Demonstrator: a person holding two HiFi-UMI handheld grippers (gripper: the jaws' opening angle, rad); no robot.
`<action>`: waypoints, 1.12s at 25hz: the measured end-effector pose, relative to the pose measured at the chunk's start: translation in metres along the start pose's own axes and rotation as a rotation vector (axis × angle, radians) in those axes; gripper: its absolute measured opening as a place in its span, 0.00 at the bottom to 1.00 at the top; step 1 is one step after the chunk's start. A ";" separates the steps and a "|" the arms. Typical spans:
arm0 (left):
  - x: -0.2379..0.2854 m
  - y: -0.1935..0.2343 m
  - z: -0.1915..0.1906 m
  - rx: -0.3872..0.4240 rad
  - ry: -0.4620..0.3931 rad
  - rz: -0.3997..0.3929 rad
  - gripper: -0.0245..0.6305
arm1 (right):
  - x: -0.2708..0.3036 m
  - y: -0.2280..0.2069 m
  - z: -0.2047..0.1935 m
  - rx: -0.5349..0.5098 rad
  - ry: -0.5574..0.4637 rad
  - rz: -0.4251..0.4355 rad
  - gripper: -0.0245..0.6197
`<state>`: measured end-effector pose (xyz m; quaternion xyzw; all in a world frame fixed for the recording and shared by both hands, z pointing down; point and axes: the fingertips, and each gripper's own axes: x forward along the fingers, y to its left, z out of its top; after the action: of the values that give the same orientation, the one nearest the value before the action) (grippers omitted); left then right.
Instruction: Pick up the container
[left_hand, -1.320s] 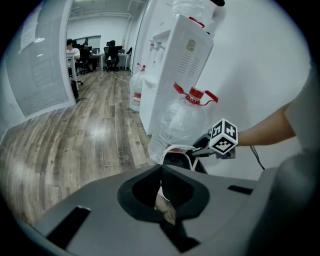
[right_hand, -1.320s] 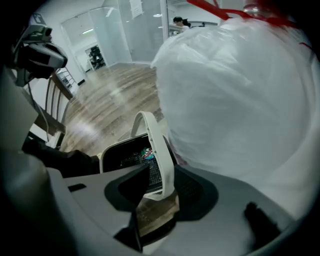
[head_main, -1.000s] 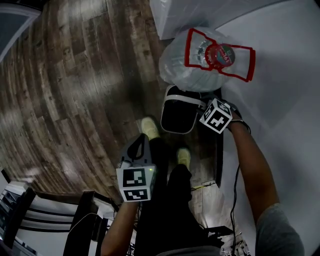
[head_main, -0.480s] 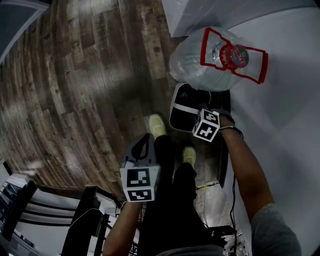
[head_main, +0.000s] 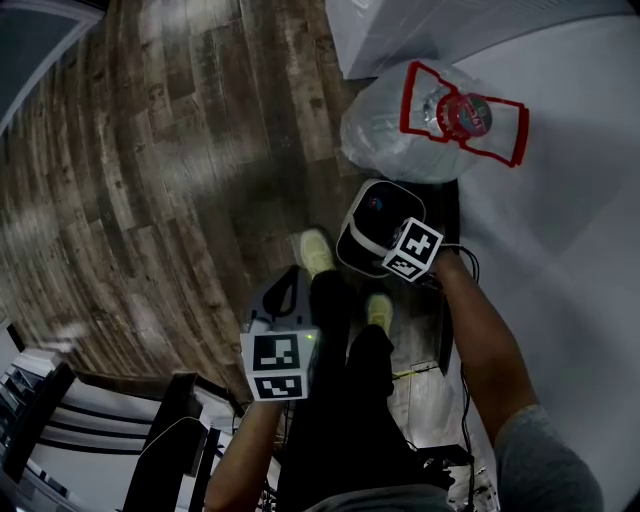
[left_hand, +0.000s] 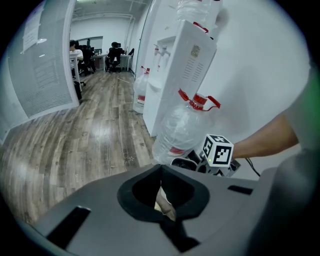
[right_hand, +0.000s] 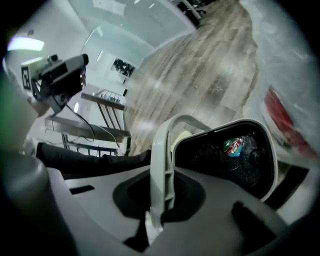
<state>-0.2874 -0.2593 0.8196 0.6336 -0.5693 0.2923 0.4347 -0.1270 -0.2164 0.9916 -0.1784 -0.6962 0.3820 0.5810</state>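
In the head view, the container (head_main: 372, 222) is seen just beside the large water bottle (head_main: 420, 130), over the wooden surface (head_main: 150, 150), with the right gripper (head_main: 398, 262) at its rim. The left gripper (head_main: 283, 300) is held well apart, near the legs. In the left gripper view, its fingers are seen closed on nothing. In the right gripper view, the white handle (right_hand: 162, 160) of the container is clamped between the fingers. The grasp is judged done. Whether the surface is cleared cannot be told, so the lift is taken as what is left.
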 end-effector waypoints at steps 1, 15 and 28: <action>-0.003 0.000 0.002 0.002 -0.002 -0.002 0.06 | -0.003 0.005 0.001 0.045 -0.027 0.018 0.08; -0.105 -0.048 0.059 0.074 -0.046 -0.051 0.06 | -0.116 0.162 -0.045 0.393 -0.278 0.168 0.08; -0.266 -0.121 0.107 0.107 -0.193 -0.043 0.06 | -0.298 0.315 -0.022 0.476 -0.712 0.168 0.08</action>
<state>-0.2309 -0.2329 0.5144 0.6931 -0.5784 0.2505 0.3497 -0.0899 -0.2126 0.5588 0.0472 -0.7286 0.6155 0.2968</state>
